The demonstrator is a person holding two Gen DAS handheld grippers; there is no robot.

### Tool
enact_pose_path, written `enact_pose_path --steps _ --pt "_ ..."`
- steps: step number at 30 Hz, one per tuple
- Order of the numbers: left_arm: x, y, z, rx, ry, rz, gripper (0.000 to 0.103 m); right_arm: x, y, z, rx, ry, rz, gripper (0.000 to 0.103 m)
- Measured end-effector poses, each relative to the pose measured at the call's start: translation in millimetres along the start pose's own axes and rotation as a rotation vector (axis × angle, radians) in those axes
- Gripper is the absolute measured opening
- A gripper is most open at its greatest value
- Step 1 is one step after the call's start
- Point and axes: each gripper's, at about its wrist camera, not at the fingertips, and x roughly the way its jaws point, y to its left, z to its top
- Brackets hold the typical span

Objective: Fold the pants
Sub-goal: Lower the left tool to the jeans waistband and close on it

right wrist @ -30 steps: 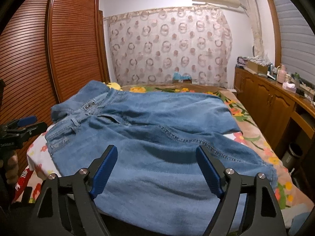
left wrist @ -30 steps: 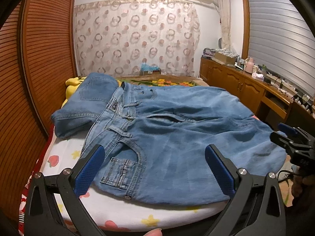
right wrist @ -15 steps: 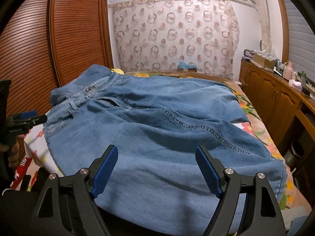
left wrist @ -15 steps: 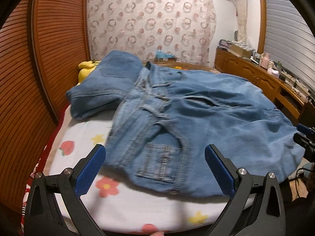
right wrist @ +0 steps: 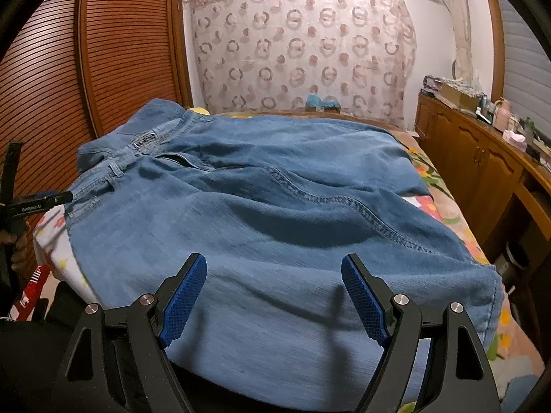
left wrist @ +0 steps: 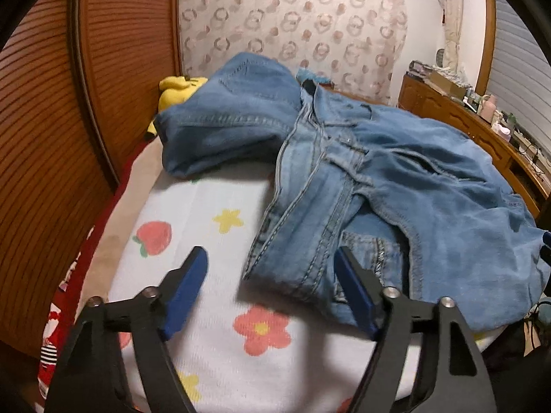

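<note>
On the bed: a pair of light blue jeans lies spread across a white sheet printed with strawberries, stars and flowers.
Waistband: the waistband corner with its belt loops sits at the near left edge of the jeans, rumpled and partly doubled over.
Second garment: a folded pair of darker jeans rests at the far left, touching the spread pair's upper edge.
Left gripper: its blue pads are apart and have just been closing; the waistband corner lies between them, but the left pad hangs over bare sheet and nothing is pinched yet.
Right gripper: jaws spread wide, hovering low over the leg fabric near the bed's front edge, gripping nothing.
Room: a slatted wooden wardrobe stands at left, a patterned curtain behind.
Step in hand: judged to be the first grasp, taking hold of the waistband.
Next move: likely the left pads must close fully on the thick denim edge, while the right picks a matching hold on the leg.
</note>
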Motion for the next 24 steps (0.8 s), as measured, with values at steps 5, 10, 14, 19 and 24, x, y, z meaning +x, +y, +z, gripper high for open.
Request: enact_pose_path --steps 5,10,14,19,24 --pt "6.8 3.7 -5.1 -0.014 0.014 -0.025 0.061 -0.7 0.8 -1.5 0.001 0.007 -0.013 0.082" --pt "9.5 1.2 -8.8 -0.006 0.012 -0.046 0.050 0.1 1.4 -5.2 0.000 0.025 -0.016 0.082" --pt "7.1 -0.9 -8.7 -0.006 0.013 -0.073 0.038 -1.2 0.8 -4.6 0.000 0.035 -0.029 0.082" --pt "-8.1 -5.5 -4.8 0.001 -0.021 -0.090 0.029 -4.8 -1.3 -2.5 0.012 0.036 -0.043 0.082" --pt "-26.4 -20.5 4.0 0.048 -0.064 -0.107 0.022 -5.0 0.1 -3.7 0.005 0.041 -0.049 0.082"
